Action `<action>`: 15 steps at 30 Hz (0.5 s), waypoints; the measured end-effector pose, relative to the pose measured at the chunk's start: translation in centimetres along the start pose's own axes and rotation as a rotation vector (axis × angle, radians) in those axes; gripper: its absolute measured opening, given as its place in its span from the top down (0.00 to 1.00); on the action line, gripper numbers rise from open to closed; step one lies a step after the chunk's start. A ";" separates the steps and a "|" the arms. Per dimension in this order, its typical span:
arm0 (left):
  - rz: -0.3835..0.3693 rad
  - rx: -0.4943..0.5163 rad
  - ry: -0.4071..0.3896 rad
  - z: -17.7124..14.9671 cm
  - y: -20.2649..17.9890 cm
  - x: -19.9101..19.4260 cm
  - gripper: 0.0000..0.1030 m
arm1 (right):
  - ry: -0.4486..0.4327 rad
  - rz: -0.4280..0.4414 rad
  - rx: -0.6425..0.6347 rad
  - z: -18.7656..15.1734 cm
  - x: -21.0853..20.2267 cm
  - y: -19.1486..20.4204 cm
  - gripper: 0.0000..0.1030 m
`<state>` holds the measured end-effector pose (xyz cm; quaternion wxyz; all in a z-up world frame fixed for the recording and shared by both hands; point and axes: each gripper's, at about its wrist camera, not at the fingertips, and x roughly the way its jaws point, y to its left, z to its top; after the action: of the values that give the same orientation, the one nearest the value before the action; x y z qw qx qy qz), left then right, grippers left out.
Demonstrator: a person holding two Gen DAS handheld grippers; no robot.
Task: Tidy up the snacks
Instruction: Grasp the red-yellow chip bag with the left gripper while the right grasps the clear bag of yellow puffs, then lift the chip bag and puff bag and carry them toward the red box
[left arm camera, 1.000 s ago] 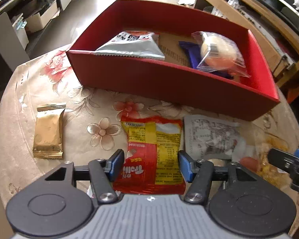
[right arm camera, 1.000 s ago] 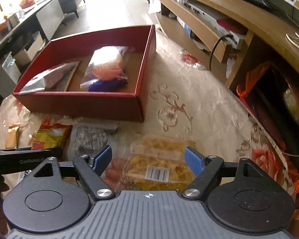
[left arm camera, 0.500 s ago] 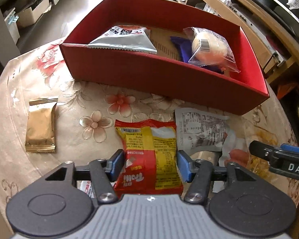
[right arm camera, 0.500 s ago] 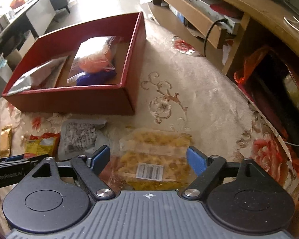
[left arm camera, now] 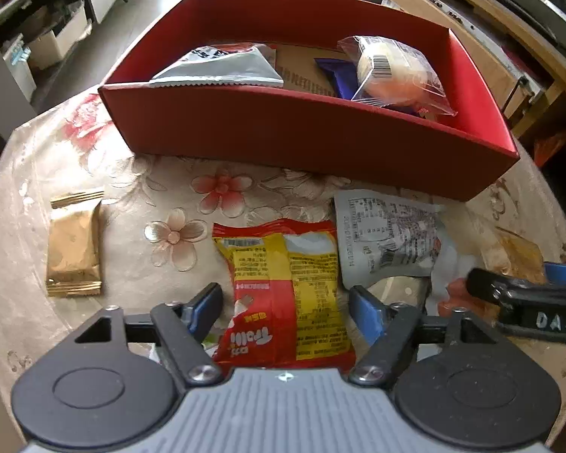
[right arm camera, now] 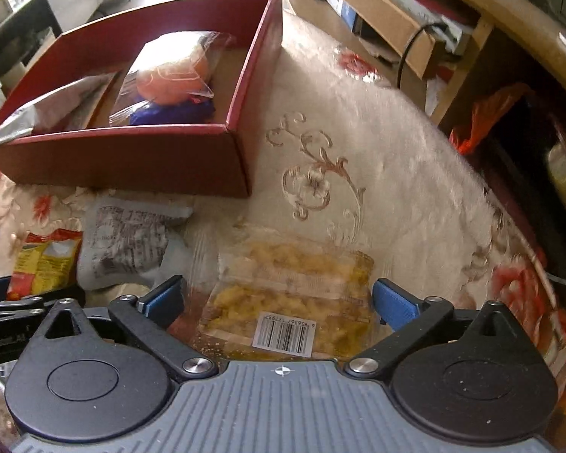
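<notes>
A red box [left arm camera: 320, 139] [right arm camera: 132, 158] on the round table holds a silver packet [left arm camera: 222, 70], a purple packet [left arm camera: 337, 75] and a clear-wrapped bun [left arm camera: 392, 71]. In front of it lie a gold packet [left arm camera: 73, 249], a red and yellow packet [left arm camera: 286, 294] and a grey packet [left arm camera: 385, 238]. My left gripper [left arm camera: 286, 304] straddles the red and yellow packet, its jaws opening, pads clear of it. My right gripper [right arm camera: 279, 296] hangs over a clear packet of yellow snacks [right arm camera: 294, 294] with a barcode, its jaws opening wide and not touching it.
The table wears a cream floral cloth [right arm camera: 358, 143]. To the right stands a wooden shelf unit [right arm camera: 396, 19] with a cable and an orange bag [right arm camera: 486, 113]. My right gripper's finger [left arm camera: 524, 302] shows at the left wrist view's right edge. Floor and cabinets lie beyond.
Both grippers have opened wider, the right one much more. The right gripper has sunk toward the clear yellow packet. The left gripper stays over the red and yellow packet.
</notes>
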<state>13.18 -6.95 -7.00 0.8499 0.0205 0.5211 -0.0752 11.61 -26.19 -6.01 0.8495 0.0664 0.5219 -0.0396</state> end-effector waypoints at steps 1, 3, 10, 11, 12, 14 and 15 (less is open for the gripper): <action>0.012 0.004 -0.003 0.0 -0.1 0.0 0.40 | -0.007 0.000 -0.017 -0.2 -0.2 0.0 0.04; 0.008 -0.005 -0.005 -0.1 0.0 -0.2 0.44 | -0.026 0.000 -0.039 -0.8 -0.9 -0.2 0.12; -0.025 -0.015 -0.028 -1.0 0.2 -2.0 0.47 | -0.072 -0.007 -0.055 -1.8 -3.1 0.7 0.18; -0.030 -0.014 -0.032 -1.1 0.2 -2.3 0.47 | -0.084 -0.002 -0.050 -2.0 -3.6 0.8 0.19; -0.036 -0.015 -0.035 -1.3 0.3 -2.5 0.47 | -0.097 0.002 -0.047 -2.1 -4.1 0.9 0.19; -0.043 -0.017 -0.035 -1.4 0.4 -2.7 0.47 | -0.117 0.011 -0.042 -2.5 -4.9 1.0 0.19; -0.045 -0.019 -0.035 -1.6 0.5 -2.9 0.47 | -0.122 0.015 -0.038 -2.8 -5.2 1.0 0.19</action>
<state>10.57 -6.02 -5.19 0.8570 -0.0005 0.5074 -0.0898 6.92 -24.82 -2.57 0.8810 0.0515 0.4695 -0.0274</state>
